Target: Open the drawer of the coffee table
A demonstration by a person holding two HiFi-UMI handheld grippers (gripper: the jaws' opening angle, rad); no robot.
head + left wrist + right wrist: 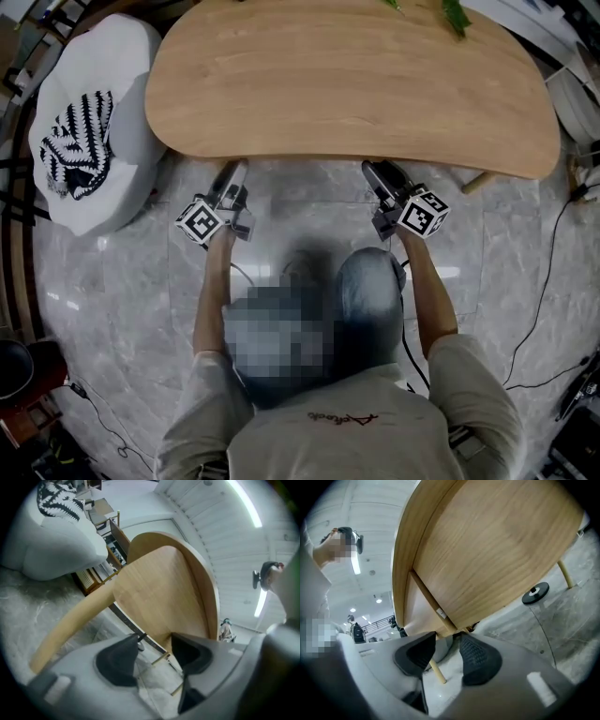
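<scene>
Coffee table [347,84]: left gripper [228,187] and right gripper [382,183] reach level under its edge, jaws wide.

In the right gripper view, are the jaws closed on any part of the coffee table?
No: the right gripper has its jaws apart by the coffee table, gripping nothing.

Left tool [231,173] sits centre-left in the head view and right tool [375,176] centre-right. Both point toward the top of the frame, side by side and well apart. The left forearm [214,291] and right forearm [433,291] reach up from the lower frame, each wrist straight behind its tool.

Left tool jaws: apart, nothing between the pads. Right tool jaws: apart with a narrower gap, nothing gripped.
</scene>
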